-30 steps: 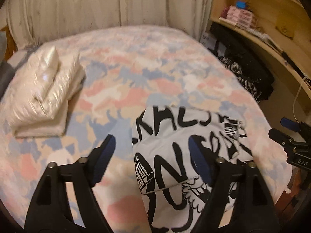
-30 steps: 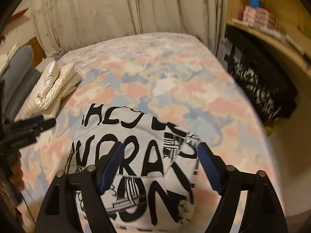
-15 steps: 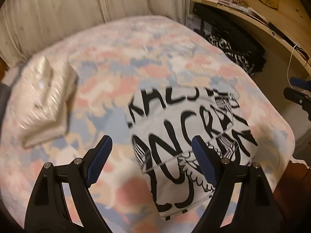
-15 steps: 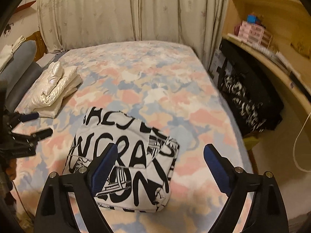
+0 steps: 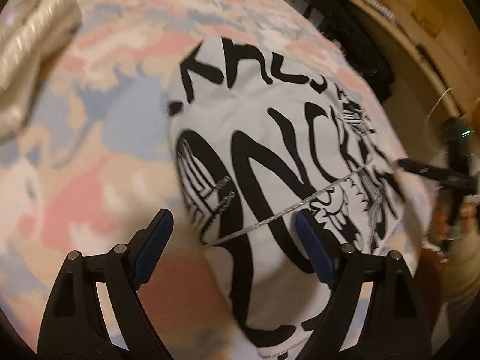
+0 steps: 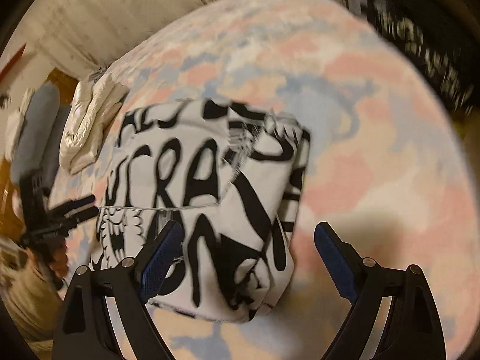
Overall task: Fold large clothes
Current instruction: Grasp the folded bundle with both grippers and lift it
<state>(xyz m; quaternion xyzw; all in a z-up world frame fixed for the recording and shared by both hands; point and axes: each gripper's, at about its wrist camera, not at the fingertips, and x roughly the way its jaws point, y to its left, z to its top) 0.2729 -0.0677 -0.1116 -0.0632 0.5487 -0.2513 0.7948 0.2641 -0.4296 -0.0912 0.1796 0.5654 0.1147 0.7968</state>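
Note:
A folded white garment with bold black lettering lies on the bed with the pink, blue and cream cover. My left gripper is open and empty, low over the garment's near left edge. My right gripper is open and empty, low over the garment's near right corner; its left finger overlaps the cloth. Each gripper shows at the edge of the other's view, the right one and the left one.
A folded shiny cream jacket lies at the far left of the bed. A curtain hangs behind. A black patterned garment and a wooden shelf stand to the right of the bed.
Both grippers have dropped down and moved in close to the folded black-and-white garment. Both stay open. The garment has not moved.

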